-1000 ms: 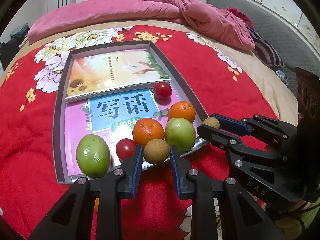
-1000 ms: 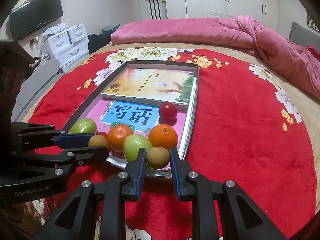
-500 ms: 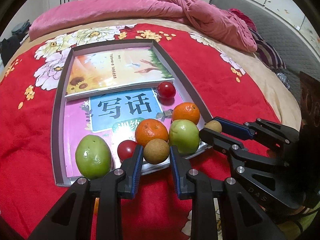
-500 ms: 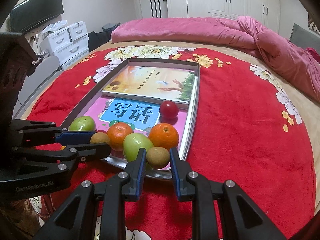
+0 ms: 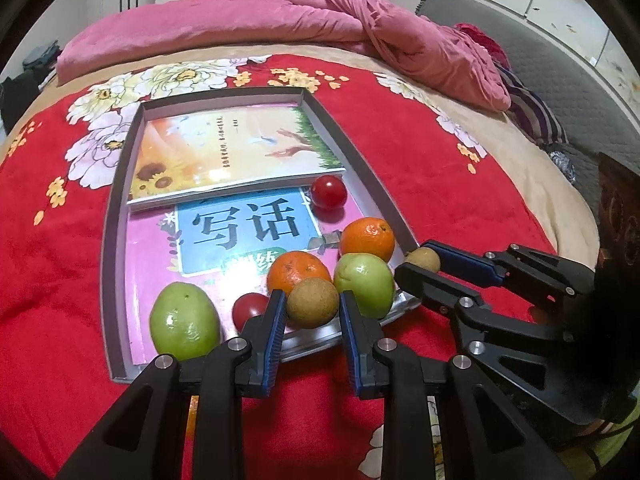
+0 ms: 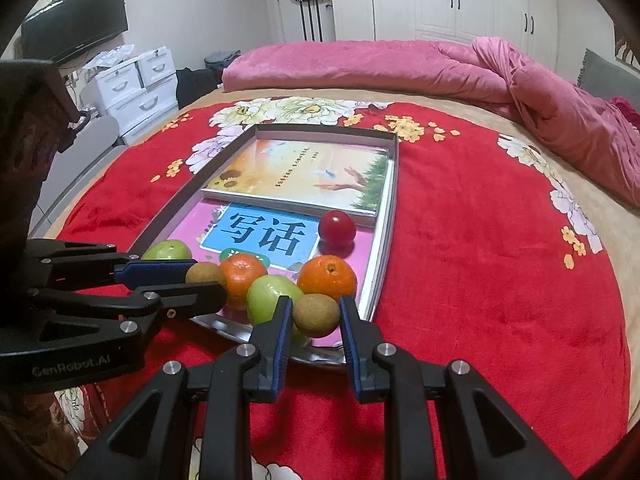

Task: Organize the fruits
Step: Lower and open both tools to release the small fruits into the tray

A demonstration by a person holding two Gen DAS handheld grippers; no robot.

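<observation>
pink book [image 5: 224,240]: "写话" | left gripper [image 6: 206,286] body: "GenRobot.AI"

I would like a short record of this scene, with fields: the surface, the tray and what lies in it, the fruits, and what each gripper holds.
surface: bed with red flowered blanket
tray: grey tray on the blanket
books: sunflower book overlapping pink book
fruits in tray: two tomatoes, two oranges, two green fruits
far tomato: red tomato on the pink book
left gripper: shut on left brown fruit
right gripper: shut on right brown fruit
</observation>
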